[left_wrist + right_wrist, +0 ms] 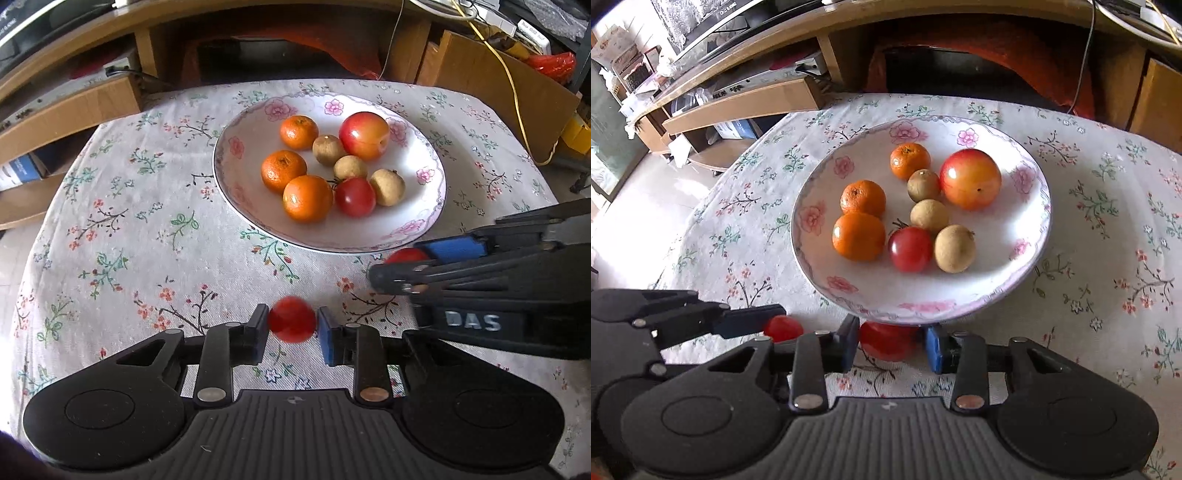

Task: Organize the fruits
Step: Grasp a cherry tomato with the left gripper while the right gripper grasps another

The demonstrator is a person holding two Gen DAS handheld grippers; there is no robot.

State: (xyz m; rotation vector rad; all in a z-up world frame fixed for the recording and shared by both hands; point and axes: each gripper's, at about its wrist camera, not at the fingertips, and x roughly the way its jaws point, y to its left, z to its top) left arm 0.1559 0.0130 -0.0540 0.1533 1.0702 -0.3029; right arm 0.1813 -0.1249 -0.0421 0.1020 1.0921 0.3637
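On the left, the left gripper (292, 320) points steeply down at the surface (147, 229), which is covered by a flowered cloth. Its jaws are nearly closed and pinch a small red tomato (291, 319) between the black pad and the blue pad; the fruit touches both and sits in front of the plate, well apart from its rim.

Just to the right, the right gripper (892, 343) comes in close beside the left one. A second, larger tomato (888, 345) lies between its jaws, right at the near edge of the plate (1030, 258). The left pad touches the fruit, but a sliver of gap shows at the blue pad, so the jaws stand around it without a firm hold.

Further back, the flowered plate holds three oranges (858, 236) on its left side, a small tomato (910, 248) with a green stem in the middle, three brownish round fruits (955, 248) beside it, and a large red-yellow apple (970, 179) towards the right rim.
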